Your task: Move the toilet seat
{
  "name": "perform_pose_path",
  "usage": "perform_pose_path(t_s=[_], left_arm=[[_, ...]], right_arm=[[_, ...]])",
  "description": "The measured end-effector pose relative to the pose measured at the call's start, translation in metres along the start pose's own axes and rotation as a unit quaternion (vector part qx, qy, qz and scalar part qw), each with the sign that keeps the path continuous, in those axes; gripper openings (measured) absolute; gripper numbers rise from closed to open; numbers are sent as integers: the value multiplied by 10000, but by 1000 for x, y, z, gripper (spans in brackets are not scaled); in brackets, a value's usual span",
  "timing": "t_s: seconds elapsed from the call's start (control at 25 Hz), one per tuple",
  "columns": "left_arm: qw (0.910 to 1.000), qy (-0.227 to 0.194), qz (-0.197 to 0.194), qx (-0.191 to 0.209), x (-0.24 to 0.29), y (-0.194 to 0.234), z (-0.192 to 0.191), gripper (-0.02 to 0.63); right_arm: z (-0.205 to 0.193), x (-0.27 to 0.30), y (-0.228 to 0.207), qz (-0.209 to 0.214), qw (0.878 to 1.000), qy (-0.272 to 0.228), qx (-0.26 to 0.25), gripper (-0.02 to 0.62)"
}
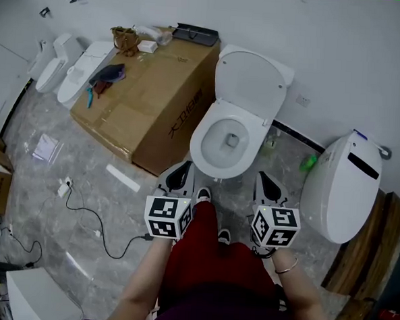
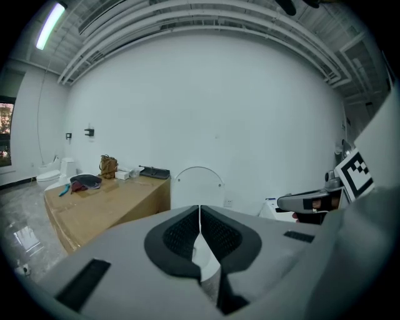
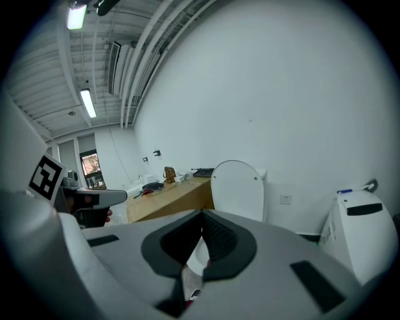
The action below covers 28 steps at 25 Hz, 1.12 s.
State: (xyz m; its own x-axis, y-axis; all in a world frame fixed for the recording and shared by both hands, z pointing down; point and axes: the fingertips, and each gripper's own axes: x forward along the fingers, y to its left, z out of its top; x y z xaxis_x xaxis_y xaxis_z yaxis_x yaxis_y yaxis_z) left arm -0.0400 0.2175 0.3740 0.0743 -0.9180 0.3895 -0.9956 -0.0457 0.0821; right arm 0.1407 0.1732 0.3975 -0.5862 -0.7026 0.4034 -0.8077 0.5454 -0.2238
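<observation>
A white toilet stands against the wall, its seat and lid (image 1: 249, 80) raised upright and the bowl (image 1: 217, 157) open below. My left gripper (image 1: 179, 172) hovers just in front of the bowl's left side, and my right gripper (image 1: 267, 182) in front of its right side; neither touches the toilet. Both are shut with nothing between the jaws. In the left gripper view the closed left gripper (image 2: 200, 230) points at the raised lid (image 2: 199, 186). In the right gripper view the closed right gripper (image 3: 200, 240) faces the lid (image 3: 238, 190) too.
A large cardboard box (image 1: 149, 109) with small items on top stands left of the toilet. A second white toilet (image 1: 341, 188) sits on the right beside wooden boards (image 1: 377, 248). A black cable (image 1: 94, 225) lies on the grey floor; further toilets (image 1: 70, 70) stand far left.
</observation>
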Motion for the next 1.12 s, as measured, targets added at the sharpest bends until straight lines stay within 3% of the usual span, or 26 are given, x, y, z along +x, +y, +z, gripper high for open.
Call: perform_pose_path(t_s=[0.64, 0.84, 1.12], left_arm=[[9973, 557, -478, -44, 148, 105, 14, 28], [9944, 803, -684, -40, 187, 125, 12, 28], [9873, 1359, -818, -107, 217, 142, -26, 29]], right_arm=[[30, 154, -36, -762, 9945, 498, 512, 15], [21, 183, -51, -1048, 9880, 749, 849, 16], [-14, 206, -72, -1454, 9746, 1205, 1202, 15]])
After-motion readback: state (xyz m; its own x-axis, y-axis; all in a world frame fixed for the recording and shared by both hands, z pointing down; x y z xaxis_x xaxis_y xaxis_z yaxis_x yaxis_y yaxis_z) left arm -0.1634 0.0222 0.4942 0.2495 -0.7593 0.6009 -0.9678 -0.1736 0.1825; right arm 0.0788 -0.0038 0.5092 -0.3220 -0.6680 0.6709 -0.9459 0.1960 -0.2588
